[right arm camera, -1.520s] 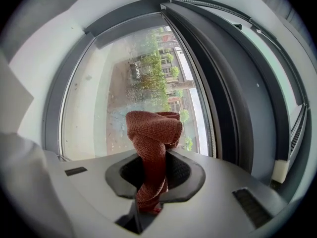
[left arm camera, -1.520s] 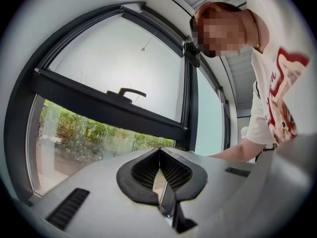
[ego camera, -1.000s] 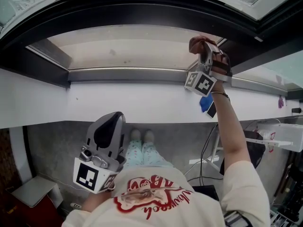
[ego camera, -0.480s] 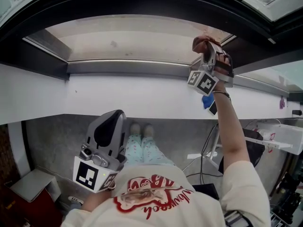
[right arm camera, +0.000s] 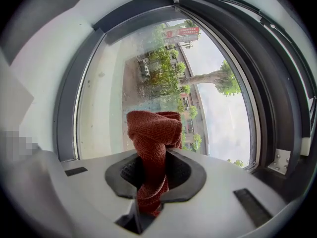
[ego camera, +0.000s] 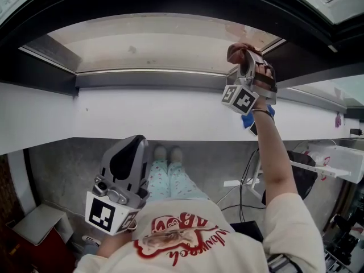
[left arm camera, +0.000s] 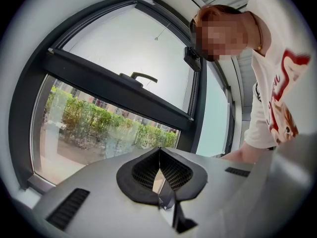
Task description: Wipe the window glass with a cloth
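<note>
The cloth (right arm camera: 153, 133), a red-brown twisted bundle, is pinched between the jaws of the right gripper (right arm camera: 151, 178), with its bunched end standing out beyond them toward the window glass (ego camera: 153, 41). In the head view the bundle is held at the right end of the glass, close above the grey rail (ego camera: 148, 78) that runs along the glass's lower edge. Whether the cloth is touching the glass cannot be told. Specks and a hazy film are seen across the glass in the right gripper view, so the wiping is judged to be at an early stage, with nearly the whole pane left to be covered. The dark frame (ego camera: 296, 44) lies just beside the cloth at the right edge of the glass, so little room is offered that way. Open, unobstructed glass is offered to the left of the cloth, along the rail. The left gripper (ego camera: 129, 152) is held well below the glass, over the floor by the person's body. Its jaws are pressed together with nothing between them, and it is kept clear of the wiping path.
</note>
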`<state>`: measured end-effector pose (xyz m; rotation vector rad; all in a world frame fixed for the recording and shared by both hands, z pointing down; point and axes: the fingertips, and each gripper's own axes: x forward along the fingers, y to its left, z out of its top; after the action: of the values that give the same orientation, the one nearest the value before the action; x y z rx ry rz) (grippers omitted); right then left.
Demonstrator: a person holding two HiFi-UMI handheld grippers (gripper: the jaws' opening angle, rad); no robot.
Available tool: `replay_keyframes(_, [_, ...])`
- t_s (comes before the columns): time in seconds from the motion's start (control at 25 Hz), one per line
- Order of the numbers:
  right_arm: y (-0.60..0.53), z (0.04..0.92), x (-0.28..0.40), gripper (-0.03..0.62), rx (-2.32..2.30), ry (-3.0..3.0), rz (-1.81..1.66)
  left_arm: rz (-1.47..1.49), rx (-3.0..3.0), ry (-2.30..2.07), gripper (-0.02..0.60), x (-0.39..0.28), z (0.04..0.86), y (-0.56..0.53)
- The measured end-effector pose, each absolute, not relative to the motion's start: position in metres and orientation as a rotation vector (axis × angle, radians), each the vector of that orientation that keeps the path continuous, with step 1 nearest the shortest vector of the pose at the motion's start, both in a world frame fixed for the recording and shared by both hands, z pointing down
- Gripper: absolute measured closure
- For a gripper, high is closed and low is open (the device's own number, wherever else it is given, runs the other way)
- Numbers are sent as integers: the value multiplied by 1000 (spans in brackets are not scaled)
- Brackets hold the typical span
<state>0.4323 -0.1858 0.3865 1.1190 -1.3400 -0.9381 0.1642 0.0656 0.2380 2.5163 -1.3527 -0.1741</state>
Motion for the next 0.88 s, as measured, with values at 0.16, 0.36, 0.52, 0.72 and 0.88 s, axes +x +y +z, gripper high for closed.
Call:
replay_keyframes(0.16, [-185, 399, 433, 516, 1101, -1340, -930, -170, 2489, -1364, 560, 161, 247, 67])
replay_keyframes(0.36, [-186, 415, 435, 516, 1087, -1340, -905, -164, 2470, -1373, 560, 160, 256, 70])
replay_keyframes(0.52, [-184, 442, 437, 516, 1015, -1318, -872, -155, 2442, -1390, 560, 154, 266, 75])
replay_keyframes(0.72, [-187, 448, 437, 516, 1034, -1311, -886, -147, 2416, -1402, 560, 149, 273, 79])
replay_keyframes(0.88, [-189, 451, 437, 516, 1038, -1315, -895, -138, 2404, -1403, 560, 150, 279, 77])
